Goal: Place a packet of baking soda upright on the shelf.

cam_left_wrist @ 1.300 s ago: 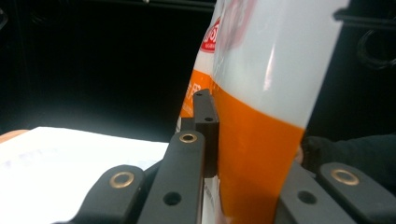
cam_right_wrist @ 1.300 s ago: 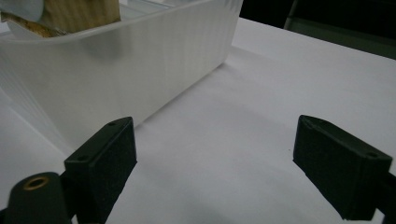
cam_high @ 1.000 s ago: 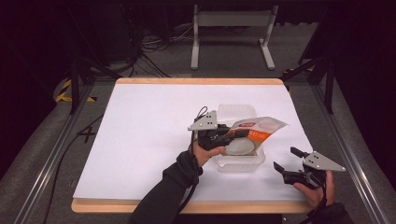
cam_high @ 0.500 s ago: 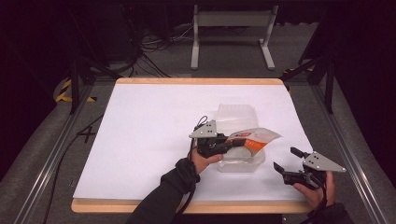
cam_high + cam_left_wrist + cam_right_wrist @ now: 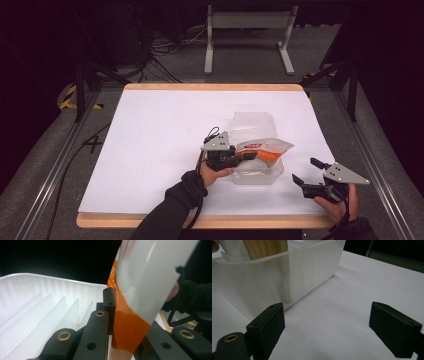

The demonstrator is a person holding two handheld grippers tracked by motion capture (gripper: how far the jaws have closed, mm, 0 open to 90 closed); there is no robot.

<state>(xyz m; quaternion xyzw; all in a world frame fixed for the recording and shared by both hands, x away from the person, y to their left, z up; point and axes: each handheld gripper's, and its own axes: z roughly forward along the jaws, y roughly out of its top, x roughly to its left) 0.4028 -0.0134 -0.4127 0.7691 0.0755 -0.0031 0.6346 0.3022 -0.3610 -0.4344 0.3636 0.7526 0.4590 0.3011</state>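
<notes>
An orange-and-white food packet (image 5: 264, 148) lies across a clear ribbed plastic tub (image 5: 252, 125) near the middle of the white table. My left gripper (image 5: 246, 157) is shut on the packet's near end, over the tub's front part. In the left gripper view the orange packet (image 5: 130, 315) is pinched between the black jaws, with the tub's ribbed wall (image 5: 37, 305) at the left. My right gripper (image 5: 304, 172) hovers open to the right of the tub, near the table's front edge. Its view has the tub's wall (image 5: 287, 275) ahead and bare white table between the jaws.
The white sheet (image 5: 165, 130) covers the table, with a wooden edge (image 5: 200, 222) at the front. Metal rails (image 5: 55, 160) run along both sides. A grey stand (image 5: 247, 35) and cables lie on the floor behind.
My left gripper has drawn the packet down and toward the tub's near end. The packet now lies lower over the tub. The right gripper has barely moved.
</notes>
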